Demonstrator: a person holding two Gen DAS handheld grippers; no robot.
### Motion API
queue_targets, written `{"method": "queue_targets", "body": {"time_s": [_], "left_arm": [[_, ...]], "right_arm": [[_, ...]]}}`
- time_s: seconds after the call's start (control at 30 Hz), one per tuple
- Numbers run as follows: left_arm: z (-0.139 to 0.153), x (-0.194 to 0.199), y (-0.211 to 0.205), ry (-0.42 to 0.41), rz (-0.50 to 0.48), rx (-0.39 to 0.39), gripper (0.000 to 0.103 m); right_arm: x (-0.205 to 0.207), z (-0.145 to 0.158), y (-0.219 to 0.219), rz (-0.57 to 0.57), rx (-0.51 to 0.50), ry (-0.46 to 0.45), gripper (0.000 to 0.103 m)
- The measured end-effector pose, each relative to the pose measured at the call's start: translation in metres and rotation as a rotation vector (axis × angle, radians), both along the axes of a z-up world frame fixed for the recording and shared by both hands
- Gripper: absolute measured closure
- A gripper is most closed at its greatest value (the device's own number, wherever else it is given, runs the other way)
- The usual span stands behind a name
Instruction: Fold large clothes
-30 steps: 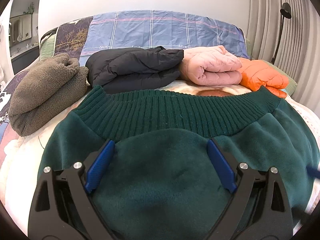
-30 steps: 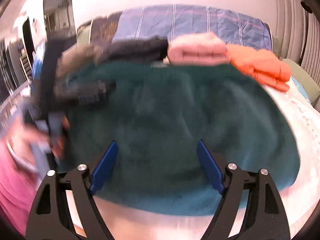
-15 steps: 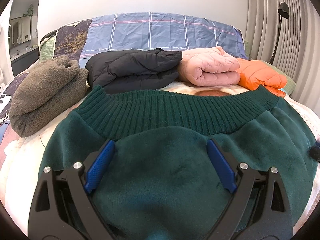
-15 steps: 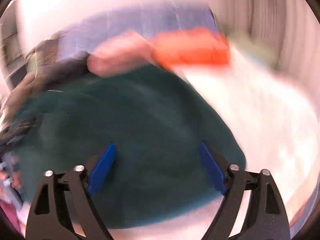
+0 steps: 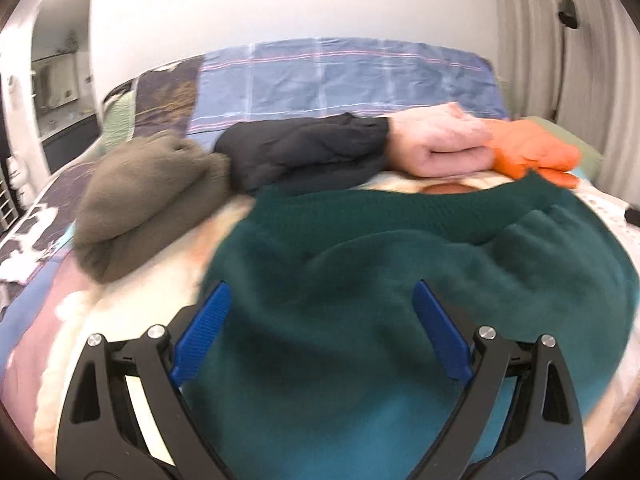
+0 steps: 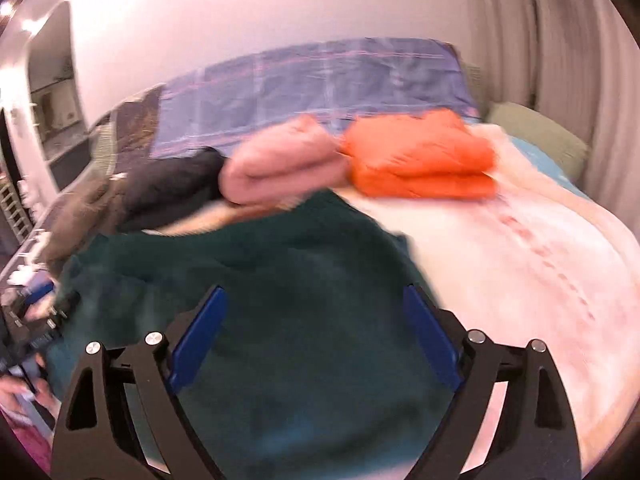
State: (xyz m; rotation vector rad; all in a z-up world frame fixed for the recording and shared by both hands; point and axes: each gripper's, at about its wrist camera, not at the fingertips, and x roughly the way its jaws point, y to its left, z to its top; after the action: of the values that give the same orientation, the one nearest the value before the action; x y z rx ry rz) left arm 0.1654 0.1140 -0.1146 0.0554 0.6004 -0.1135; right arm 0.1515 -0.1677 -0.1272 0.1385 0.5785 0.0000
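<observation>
Both sets of fingers [image 5: 320, 334] [image 6: 314, 336] spread apart over green sweater [image 5: 400, 320], clamping nothing; risks grabbing only top layer, dragging fold askew.

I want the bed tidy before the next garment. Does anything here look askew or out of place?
Nothing is spilled or damaged. The dark green fleece sweater lies rumpled, its ribbed hem bowed. Behind it, the folded olive fleece, black puffer jacket, pink jacket and orange jacket sit in a row.
</observation>
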Motion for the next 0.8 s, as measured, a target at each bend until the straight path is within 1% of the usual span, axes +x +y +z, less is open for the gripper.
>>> {"method": "queue_targets", "body": {"time_s": [0.07, 0.1, 0.13, 0.17, 0.2, 0.23, 0.27, 0.3, 0.33, 0.37, 0.4, 0.5, 0.63, 0.67, 0.7, 0.73, 0.77, 0.8], "left_arm": [[-0.005, -0.001, 0.013, 0.028, 0.005, -0.061, 0.009], [-0.012, 0.001, 0.021, 0.058, -0.001, -0.114, 0.009], [-0.018, 0.003, 0.024, 0.073, -0.004, -0.139, 0.008], [-0.024, 0.004, 0.024, 0.076, -0.007, -0.141, 0.008], [-0.027, 0.005, 0.022, 0.07, -0.012, -0.123, 0.007], [-0.028, 0.004, 0.017, 0.064, -0.015, -0.097, 0.007], [-0.028, 0.005, 0.015, 0.064, -0.014, -0.084, 0.007], [-0.029, 0.005, 0.014, 0.063, -0.015, -0.08, 0.006], [-0.029, 0.004, 0.015, 0.059, -0.025, -0.093, 0.006], [-0.03, 0.005, 0.015, 0.058, -0.026, -0.098, 0.006], [-0.03, 0.005, 0.016, 0.058, -0.029, -0.107, 0.006], [-0.028, 0.002, 0.025, 0.041, -0.051, -0.177, 0.006], [-0.017, -0.011, 0.052, 0.031, -0.07, -0.326, 0.007], [-0.014, -0.016, 0.061, 0.035, -0.059, -0.344, 0.009], [-0.013, -0.02, 0.067, 0.04, -0.028, -0.322, 0.01], [-0.015, -0.021, 0.07, 0.048, 0.003, -0.283, 0.011], [-0.021, -0.022, 0.072, 0.067, 0.033, -0.227, 0.011], [-0.029, -0.021, 0.076, 0.096, 0.046, -0.198, 0.011]], "right_arm": [[0.014, 0.007, 0.025, 0.072, 0.001, -0.028, 0.013], [0.022, 0.008, 0.036, 0.101, -0.011, -0.04, 0.013], [0.027, 0.008, 0.047, 0.129, -0.02, -0.047, 0.013], [0.04, 0.002, 0.062, 0.17, -0.017, -0.029, 0.013], [0.052, -0.005, 0.067, 0.189, -0.01, 0.008, 0.012], [0.069, -0.019, 0.075, 0.197, -0.006, 0.082, 0.012], [0.091, -0.049, 0.08, 0.176, -0.001, 0.213, 0.01], [0.101, -0.068, 0.084, 0.161, -0.025, 0.24, 0.007], [0.101, -0.072, 0.09, 0.159, -0.085, 0.2, 0.007], [0.098, -0.068, 0.094, 0.151, -0.115, 0.196, 0.007], [0.096, -0.065, 0.093, 0.148, -0.107, 0.203, 0.007], [0.094, -0.067, 0.091, 0.166, -0.099, 0.205, 0.007], [0.097, -0.067, 0.092, 0.163, -0.113, 0.211, 0.007], [0.097, -0.067, 0.091, 0.163, -0.113, 0.211, 0.007], [0.097, -0.067, 0.093, 0.163, -0.115, 0.213, 0.007], [0.097, -0.067, 0.094, 0.162, -0.114, 0.215, 0.007], [0.098, -0.064, 0.095, 0.159, -0.113, 0.219, 0.007], [0.098, -0.061, 0.096, 0.15, -0.114, 0.221, 0.008]]}}
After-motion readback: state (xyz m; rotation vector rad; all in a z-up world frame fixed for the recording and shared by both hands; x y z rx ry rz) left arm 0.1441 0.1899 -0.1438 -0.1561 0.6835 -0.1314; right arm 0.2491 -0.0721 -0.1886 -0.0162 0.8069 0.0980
